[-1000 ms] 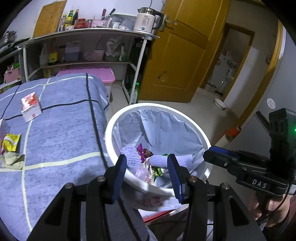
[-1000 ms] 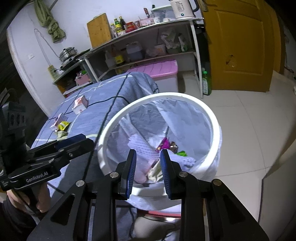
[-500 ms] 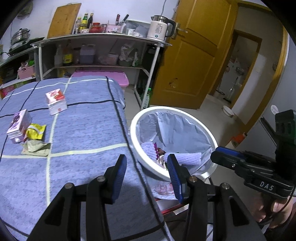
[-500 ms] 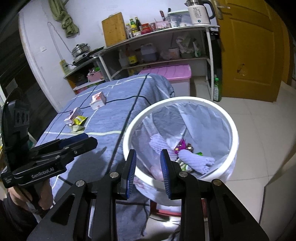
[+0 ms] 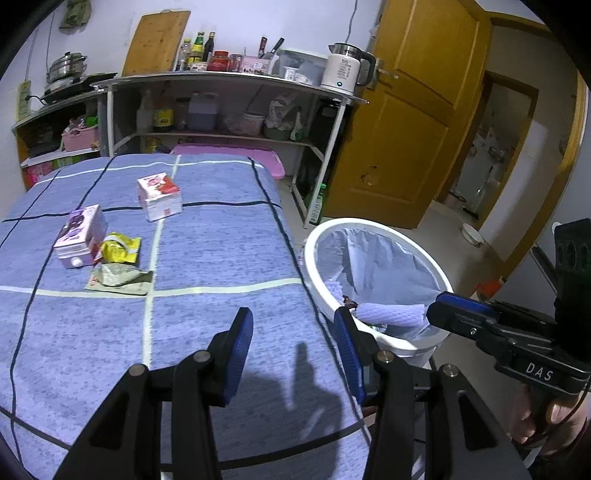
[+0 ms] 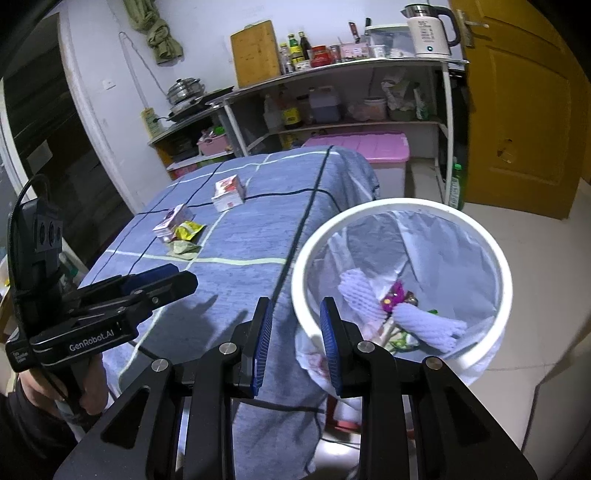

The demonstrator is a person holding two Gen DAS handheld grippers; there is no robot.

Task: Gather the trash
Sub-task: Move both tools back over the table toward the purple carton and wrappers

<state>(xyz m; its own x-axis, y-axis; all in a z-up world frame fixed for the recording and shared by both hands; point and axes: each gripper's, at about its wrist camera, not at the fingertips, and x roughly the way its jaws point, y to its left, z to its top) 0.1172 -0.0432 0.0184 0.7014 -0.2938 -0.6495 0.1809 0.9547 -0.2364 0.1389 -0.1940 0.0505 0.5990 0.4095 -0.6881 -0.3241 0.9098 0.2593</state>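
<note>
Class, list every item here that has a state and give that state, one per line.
left gripper: open, empty
right gripper: open, empty
trash bin: lined, partly filled
red carton: on table
purple carton: on table
yellow wrapper: crumpled
door: ajar

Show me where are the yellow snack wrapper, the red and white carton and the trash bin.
yellow snack wrapper (image 5: 119,249), left wrist view, middle.
red and white carton (image 5: 159,197), left wrist view, top face.
trash bin (image 6: 504,280), right wrist view, white rim.

white walls (image 5: 258,33) | yellow door (image 5: 410,122) | metal shelving (image 5: 229,79) | tiled floor (image 6: 517,236)
</note>
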